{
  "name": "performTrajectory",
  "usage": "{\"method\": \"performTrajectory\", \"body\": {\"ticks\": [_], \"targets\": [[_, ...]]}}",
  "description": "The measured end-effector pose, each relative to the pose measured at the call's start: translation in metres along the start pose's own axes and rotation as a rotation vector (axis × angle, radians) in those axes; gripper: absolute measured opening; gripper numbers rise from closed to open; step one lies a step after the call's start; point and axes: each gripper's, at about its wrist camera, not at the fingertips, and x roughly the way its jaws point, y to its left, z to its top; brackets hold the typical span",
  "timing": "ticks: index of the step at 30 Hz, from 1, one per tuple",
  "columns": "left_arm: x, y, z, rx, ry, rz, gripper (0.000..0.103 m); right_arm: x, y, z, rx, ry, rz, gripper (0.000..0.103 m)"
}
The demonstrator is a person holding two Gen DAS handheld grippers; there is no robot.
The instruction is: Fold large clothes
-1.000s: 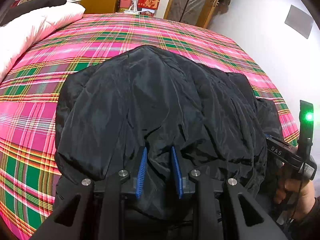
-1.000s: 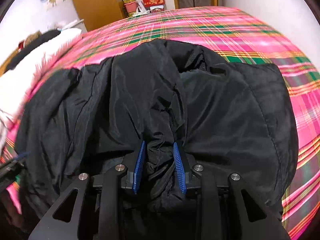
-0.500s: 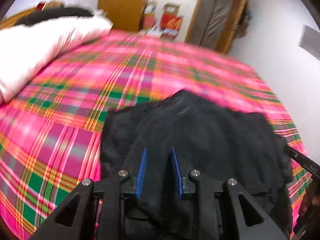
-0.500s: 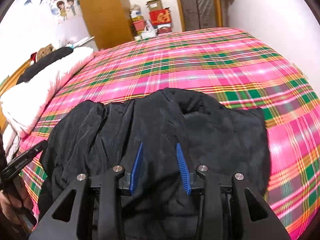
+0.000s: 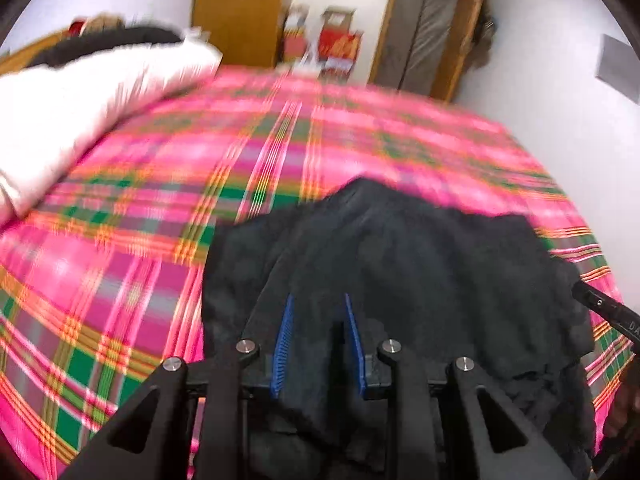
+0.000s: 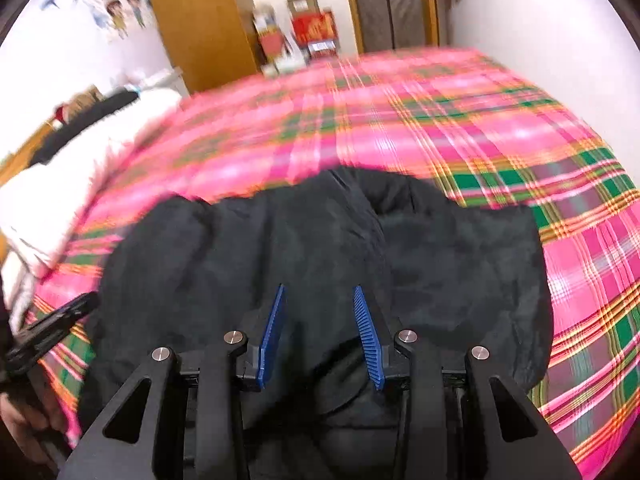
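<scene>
Left wrist view looks down along the left tool (image 5: 318, 312), whose blue ribbed pads (image 5: 283, 344) stand close together with a fold of the black garment (image 5: 400, 264) running up between them; the cloth fills the gap and the pads press on it, so this tool grips the garment. That black garment lies bunched on the near part of a bed covered by a pink, green and orange plaid sheet (image 5: 140, 240), its far edge rising to a soft peak over the plaid. At the right edge of this view part of the right tool's black body (image 5: 608, 312) shows beside the garment. A white quilt (image 5: 80, 112) with something dark on top lies along the bed's far left side, and a wooden wardrobe (image 5: 240, 12), red boxes (image 5: 340, 44) and a door stand beyond the bed, all smeared by blur. Right wrist view shows the right tool (image 6: 320, 312) above the same garment (image 6: 460, 260); its jaws have just been opening, and the blue pads (image 6: 370, 344) now stand visibly apart with dark cloth lying slack between and below them, not pinched. At the lower left of this view a hand (image 6: 20, 420) holds the other tool's black handle beside the garment's left edge, over the plaid sheet (image 6: 580, 280).
</scene>
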Motion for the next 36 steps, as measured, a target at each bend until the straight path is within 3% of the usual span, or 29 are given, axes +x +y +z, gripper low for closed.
{"method": "performTrajectory", "body": {"ticks": [2, 7, 12, 19, 36], "targets": [[0.001, -0.006, -0.002, 0.011, 0.001, -0.051, 0.027, 0.001, 0.013, -0.005, -0.026, 0.015, 0.040, 0.037], [0.014, -0.035, -0.018, 0.054, 0.097, -0.180, 0.027, 0.033, 0.036, -0.032, -0.093, 0.121, 0.075, 0.037], [0.029, -0.064, -0.036, 0.254, 0.120, -0.084, 0.032, 0.052, 0.030, -0.043, -0.092, 0.141, 0.063, 0.036], [0.046, -0.049, -0.039, 0.155, 0.184, -0.108, 0.035, 0.064, 0.029, -0.051, -0.146, 0.146, 0.053, 0.035], [0.058, -0.050, -0.044, 0.147, 0.184, -0.099, 0.035, 0.069, 0.032, -0.055, -0.165, 0.140, 0.037, 0.035]]}}
